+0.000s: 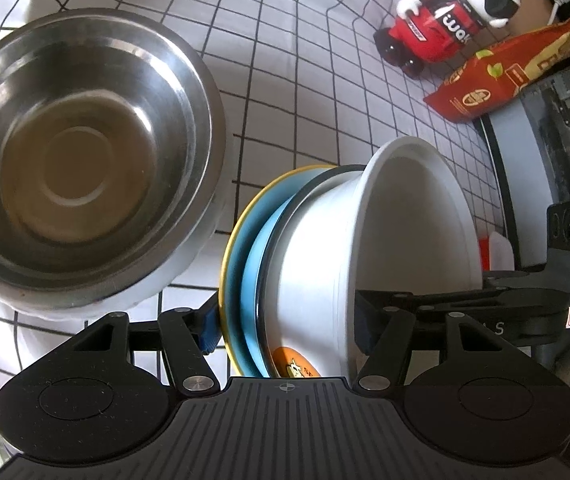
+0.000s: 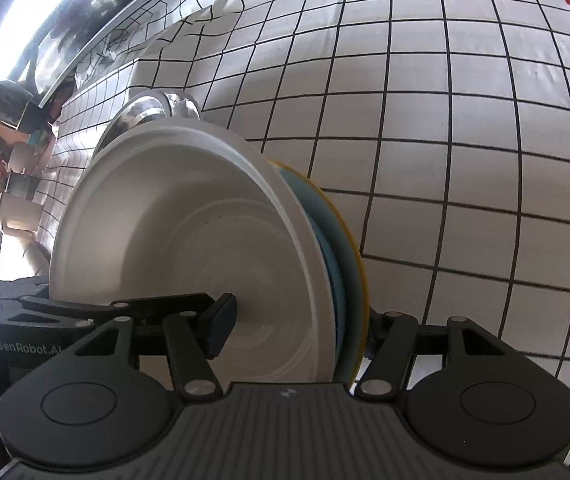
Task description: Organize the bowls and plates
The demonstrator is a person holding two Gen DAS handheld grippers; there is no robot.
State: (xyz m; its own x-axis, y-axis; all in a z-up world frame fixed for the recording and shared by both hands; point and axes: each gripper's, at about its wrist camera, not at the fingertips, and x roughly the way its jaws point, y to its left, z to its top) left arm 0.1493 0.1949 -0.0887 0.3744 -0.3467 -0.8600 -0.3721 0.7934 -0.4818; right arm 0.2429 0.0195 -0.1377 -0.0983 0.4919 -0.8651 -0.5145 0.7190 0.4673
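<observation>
White bowl between both tools' fingers

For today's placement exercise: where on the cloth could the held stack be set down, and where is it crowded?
Free: the checked cloth right of the stack, and the strip between the steel bowl and the toy. Crowded: the far right corner, with the toy and the red pack.
</observation>
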